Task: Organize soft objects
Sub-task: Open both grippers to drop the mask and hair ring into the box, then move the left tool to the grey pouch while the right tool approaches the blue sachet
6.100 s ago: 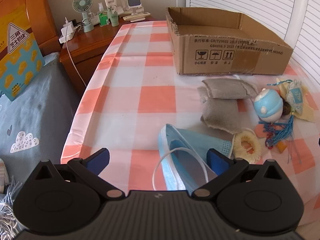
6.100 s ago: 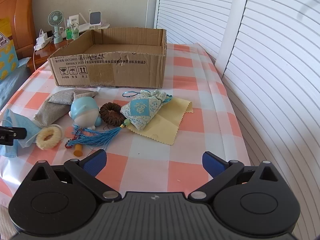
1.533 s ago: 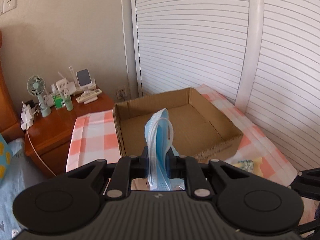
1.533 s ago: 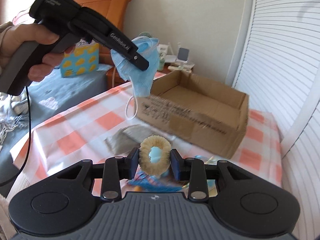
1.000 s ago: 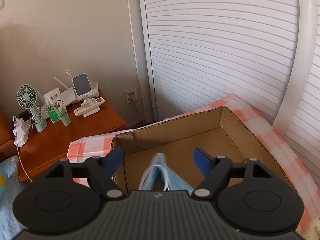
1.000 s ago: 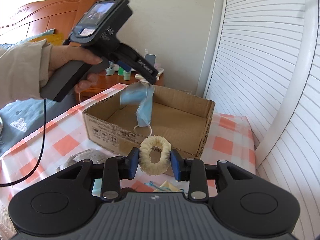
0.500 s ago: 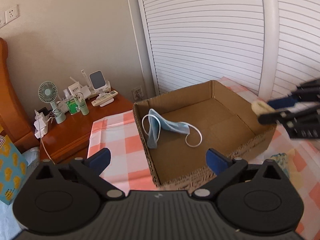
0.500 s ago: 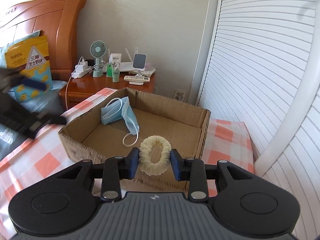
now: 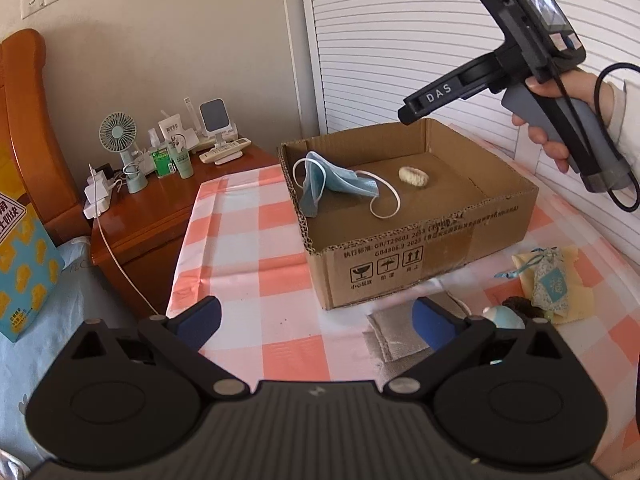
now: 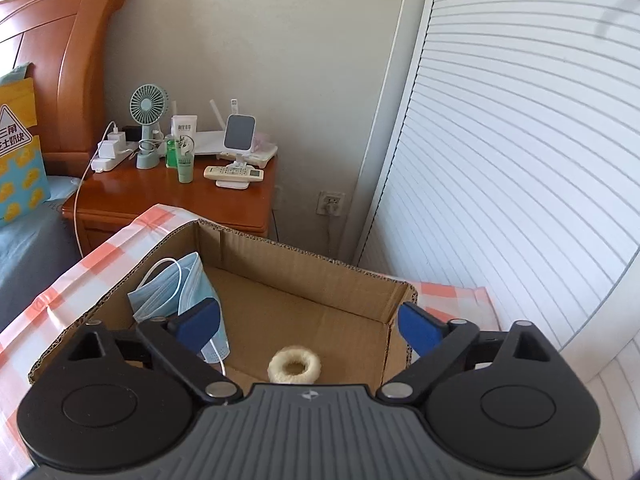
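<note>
— Both of my grippers have let go since the earlier frames: my right gripper [image 10: 308, 326] was clamped on the cream fluffy ring-shaped scrunchie [image 10: 294, 369], its jaws have just been opening, and now the scrunchie lies on the floor of the brown open-topped cardboard box [image 9: 420, 248] with nothing between the blue pads.

— And your left?

— My left gripper [image 9: 316, 320] has backed away from the box and hangs over the orange-and-white checked tablecloth [image 9: 248, 240], jaws spread wide and empty. What it dropped, the pale blue pleated face mask [image 9: 332, 184] with white ear loops, is draped against the box's left wall.

— So what does that mean for the tidying?

— I judge two soft things are stowed, and both grippers are free to fetch more.

— Count what you see.

— One box. Inside it: one mask, one scrunchie, apart from each other. Outside, near the box's front, in my left view: one grey fabric pouch [image 9: 394, 338] showing, partly behind my right finger, so I cannot tell whether a second is there; one pale blue rounded toy [image 9: 505, 317], mostly hidden; one dark brown ring [image 9: 518, 306]; one patterned blue-and-white sachet [image 9: 552, 286] lying on one yellow cloth [image 9: 576, 300].

— Anything else?

— The person's hand [image 9: 560, 120] gripping my right gripper's handle above the box's far corner.
</note>
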The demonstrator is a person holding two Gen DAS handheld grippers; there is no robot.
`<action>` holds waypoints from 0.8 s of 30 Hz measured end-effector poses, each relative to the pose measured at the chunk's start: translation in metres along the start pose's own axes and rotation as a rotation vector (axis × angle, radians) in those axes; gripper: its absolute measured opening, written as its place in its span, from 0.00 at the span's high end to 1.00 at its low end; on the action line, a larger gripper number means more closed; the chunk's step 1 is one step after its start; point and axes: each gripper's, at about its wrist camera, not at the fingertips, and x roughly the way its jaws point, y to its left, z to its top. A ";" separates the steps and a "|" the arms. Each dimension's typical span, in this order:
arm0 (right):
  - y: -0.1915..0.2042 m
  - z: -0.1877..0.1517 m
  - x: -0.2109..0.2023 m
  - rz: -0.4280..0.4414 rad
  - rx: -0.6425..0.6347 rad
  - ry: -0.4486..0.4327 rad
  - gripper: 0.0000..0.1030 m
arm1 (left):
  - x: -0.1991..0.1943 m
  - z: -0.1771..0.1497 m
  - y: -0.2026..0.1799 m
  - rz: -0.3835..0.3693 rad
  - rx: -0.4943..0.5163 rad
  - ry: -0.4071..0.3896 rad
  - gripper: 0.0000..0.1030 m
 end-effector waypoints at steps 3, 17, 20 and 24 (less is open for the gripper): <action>-0.001 -0.006 -0.004 0.001 0.012 0.011 0.02 | 0.000 -0.003 -0.001 0.003 -0.001 0.003 0.02; 0.002 -0.059 -0.063 -0.024 0.078 0.041 0.00 | -0.010 -0.011 -0.008 0.021 -0.007 0.007 0.02; 0.000 -0.082 -0.073 -0.033 0.117 0.059 0.00 | -0.011 -0.015 -0.008 0.019 -0.016 0.014 0.01; -0.001 -0.120 -0.080 -0.057 0.185 0.126 0.00 | -0.009 -0.019 -0.009 0.012 -0.023 0.030 0.01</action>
